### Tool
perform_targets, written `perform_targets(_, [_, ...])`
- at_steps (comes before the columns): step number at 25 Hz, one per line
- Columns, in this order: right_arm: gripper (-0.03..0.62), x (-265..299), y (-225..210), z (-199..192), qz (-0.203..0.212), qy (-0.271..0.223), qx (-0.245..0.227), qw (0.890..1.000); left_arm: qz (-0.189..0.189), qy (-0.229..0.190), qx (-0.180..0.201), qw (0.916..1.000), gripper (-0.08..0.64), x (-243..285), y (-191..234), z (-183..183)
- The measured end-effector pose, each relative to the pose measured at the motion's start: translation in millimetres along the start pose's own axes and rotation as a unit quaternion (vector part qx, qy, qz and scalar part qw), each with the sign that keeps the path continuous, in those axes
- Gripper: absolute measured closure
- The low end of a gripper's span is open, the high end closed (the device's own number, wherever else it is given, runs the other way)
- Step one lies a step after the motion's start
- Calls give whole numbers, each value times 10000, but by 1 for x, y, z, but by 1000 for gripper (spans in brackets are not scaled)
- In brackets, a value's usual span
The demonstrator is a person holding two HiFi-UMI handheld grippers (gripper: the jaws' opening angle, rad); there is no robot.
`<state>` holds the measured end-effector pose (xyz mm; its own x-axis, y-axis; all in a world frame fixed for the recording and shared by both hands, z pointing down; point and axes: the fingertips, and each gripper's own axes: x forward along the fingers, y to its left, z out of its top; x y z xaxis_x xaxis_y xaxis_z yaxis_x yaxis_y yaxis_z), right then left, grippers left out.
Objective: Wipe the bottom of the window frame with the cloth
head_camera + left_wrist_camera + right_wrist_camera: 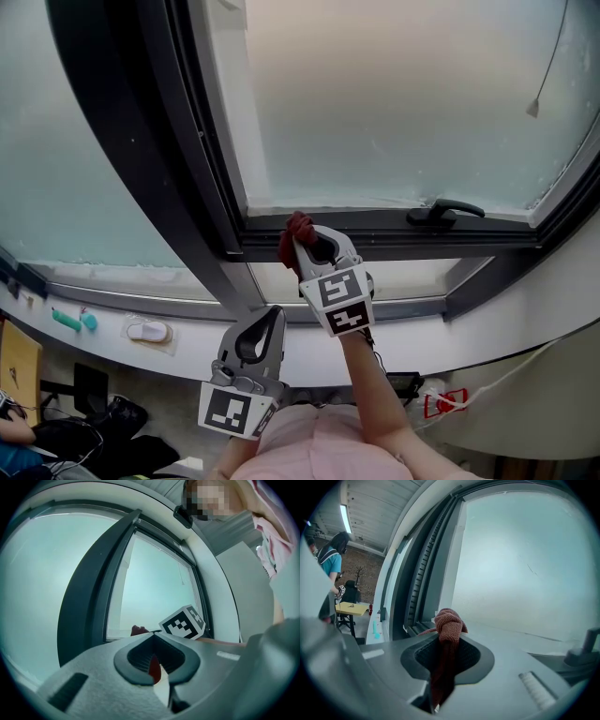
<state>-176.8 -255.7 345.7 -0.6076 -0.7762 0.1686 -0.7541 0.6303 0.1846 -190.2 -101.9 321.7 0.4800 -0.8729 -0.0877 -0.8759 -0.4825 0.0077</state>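
Cloth (296, 234), a reddish-brown bundle, is sitting pinched in the right gripper (302, 242), whose jaws are closing tight on it so that a knotted wad is poking out past the tips while the rest is trailing back between the pads, as the right gripper view is showing (447, 620). The wad is touching the dark bottom rail of the window frame (375, 246) near that rail's left end, just beside the corner where the upright is meeting it. At 3 o'clock from the cloth, along the same rail, a black handle (445, 211) is lying flat. Frosted glass (394, 103) is filling the sash at 12 o'clock, with a thin cord and its small pull (532, 108) hanging at 2 o'clock. At 7 o'clock from the right gripper, lower and nearer the person's pink top, the left gripper (277, 311) is hovering well apart from the frame, its jaws meeting at the tips and gripping nothing; its own camera is looking up at the right gripper's marker cube and the cloth (138, 630). On the white sill (202, 330) at 8 o'clock, a teal object (73, 321) and a white one (150, 330) are lying near each other.
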Motion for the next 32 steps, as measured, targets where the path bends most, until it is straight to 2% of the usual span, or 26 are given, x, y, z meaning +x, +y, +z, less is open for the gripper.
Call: perform_targets(32, [526, -40, -59, -18, -114, -58, 234, 9996, -149, 32, -63, 9999, 561, 36, -50, -5])
